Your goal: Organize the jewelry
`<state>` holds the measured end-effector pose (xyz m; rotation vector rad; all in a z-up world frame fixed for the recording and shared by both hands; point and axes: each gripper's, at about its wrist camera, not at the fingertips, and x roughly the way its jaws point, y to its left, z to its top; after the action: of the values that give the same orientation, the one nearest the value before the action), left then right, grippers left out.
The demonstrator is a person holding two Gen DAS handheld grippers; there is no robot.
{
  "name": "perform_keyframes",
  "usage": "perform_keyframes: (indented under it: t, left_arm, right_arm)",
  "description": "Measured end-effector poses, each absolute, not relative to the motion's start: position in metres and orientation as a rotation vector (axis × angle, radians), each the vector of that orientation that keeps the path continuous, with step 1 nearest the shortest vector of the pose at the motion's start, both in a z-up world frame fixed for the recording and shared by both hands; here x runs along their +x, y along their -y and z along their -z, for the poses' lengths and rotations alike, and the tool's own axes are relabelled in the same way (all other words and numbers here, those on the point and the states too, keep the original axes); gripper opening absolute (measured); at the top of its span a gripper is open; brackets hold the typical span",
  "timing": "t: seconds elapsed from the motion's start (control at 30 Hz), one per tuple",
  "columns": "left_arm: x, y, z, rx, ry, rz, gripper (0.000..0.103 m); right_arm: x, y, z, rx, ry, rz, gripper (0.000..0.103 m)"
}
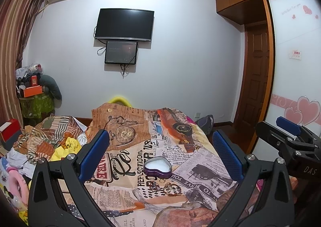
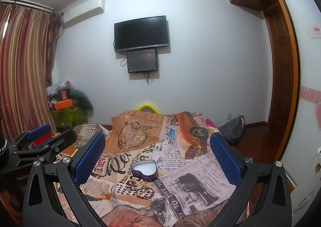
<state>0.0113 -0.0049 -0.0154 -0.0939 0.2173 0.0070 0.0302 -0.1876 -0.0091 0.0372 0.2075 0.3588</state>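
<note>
A purple heart-shaped tin [image 1: 157, 168] with a white inside lies open on the newspaper-print cloth [image 1: 200, 166]; it also shows in the right wrist view [image 2: 144, 170]. Just in front of it lies a small pile of gold rings and a bracelet [image 1: 167, 186], also in the right wrist view [image 2: 142, 188]. My left gripper [image 1: 160, 154] is open and empty, held above the tin. My right gripper [image 2: 157, 156] is open and empty, also above the tin. Each gripper shows at the edge of the other's view, the right one [image 1: 289, 136] and the left one [image 2: 40, 138].
The cloth covers a raised surface in a bedroom. Crumpled clothes and toys [image 1: 40, 146] lie to the left. A bag [image 2: 233, 128] sits on the floor at the right, by a wooden door [image 1: 254, 78]. A TV [image 1: 124, 24] hangs on the far wall.
</note>
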Motion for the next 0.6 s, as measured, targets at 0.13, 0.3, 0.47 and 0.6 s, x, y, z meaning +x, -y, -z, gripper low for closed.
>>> perform_keyframes:
  t: [0.13, 0.3, 0.47, 0.6]
  left_arm:
    - [0.0094, 0.0034, 0.0155, -0.096, -0.219, -0.005, 0.103]
    - [0.0119, 0.0005, 0.0156, -0.103, -0.227, -0.004, 0.103]
    - [0.0143, 0.0001, 0.0153, -0.104, -0.232, -0.004, 0.103]
    - [0.0161, 0.0011, 0.0155, -0.104, -0.235, -0.004, 0.103]
  right_arm:
    - [0.0298, 0.1878, 0.0082, 0.037, -0.208, -0.359, 0.103]
    - [0.0297, 0.1878, 0.008, 0.039, -0.208, -0.359, 0.103]
    - [0.0291, 0.187, 0.0081, 0.039, -0.208, -0.36, 0.103]
    - [0.0292, 0.1869, 0.0083, 0.04, -0.21, -0.361, 0.103]
